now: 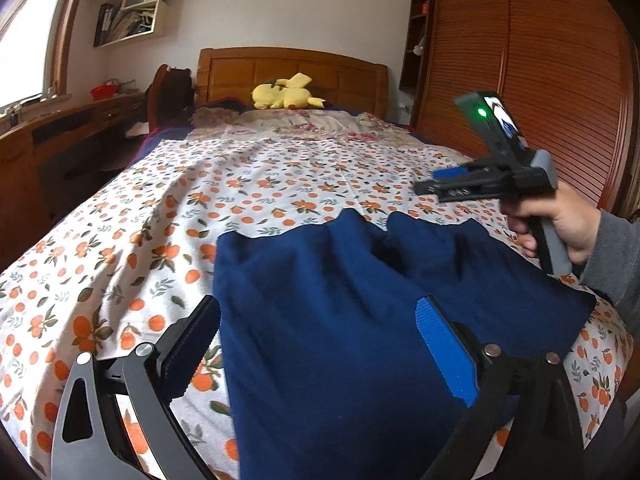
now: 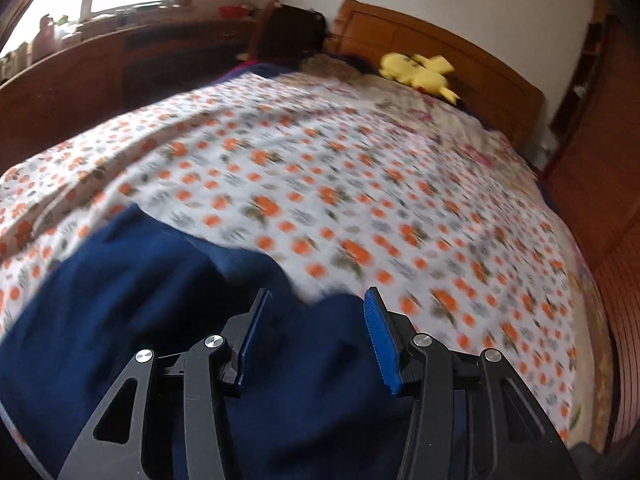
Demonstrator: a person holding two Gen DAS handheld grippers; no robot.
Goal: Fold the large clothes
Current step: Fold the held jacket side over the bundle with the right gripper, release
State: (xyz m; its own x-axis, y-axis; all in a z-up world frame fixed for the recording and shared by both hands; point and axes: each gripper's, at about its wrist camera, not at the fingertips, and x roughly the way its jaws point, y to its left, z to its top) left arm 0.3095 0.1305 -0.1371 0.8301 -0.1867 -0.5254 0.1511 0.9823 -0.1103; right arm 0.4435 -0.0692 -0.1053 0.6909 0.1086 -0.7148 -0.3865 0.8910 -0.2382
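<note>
A dark blue garment (image 1: 340, 320) lies spread on the near part of a bed covered by a white sheet printed with oranges and green leaves (image 1: 240, 184), its far edge uneven and rumpled into soft folds. From the left wrist view, the left gripper (image 1: 316, 344) sits low over the near end of the cloth with its fingers spread wide: the left finger (image 1: 188, 344) is over the sheet just beside the garment's left edge, the right blue pad (image 1: 444, 352) is over the cloth itself, and nothing is pinched between them. To the right, a hand (image 1: 560, 224) in a grey sleeve holds the right gripper (image 2: 316, 340) by its handle above the garment's far right corner; a green light glows on the grey block at its top. From its own blurred view, the right gripper's fingers stand partly apart, with the blue cloth lying below and between them; the pads (image 2: 380, 340) do not press on it. At the far end of the bed a yellow plush toy (image 1: 286, 94) lies against the wooden headboard (image 1: 292, 70). A slatted wooden wardrobe (image 1: 540, 60) stands on the right, a wall shelf of papers (image 1: 128, 12) hangs far left. No writing or label can be read anywhere.
</note>
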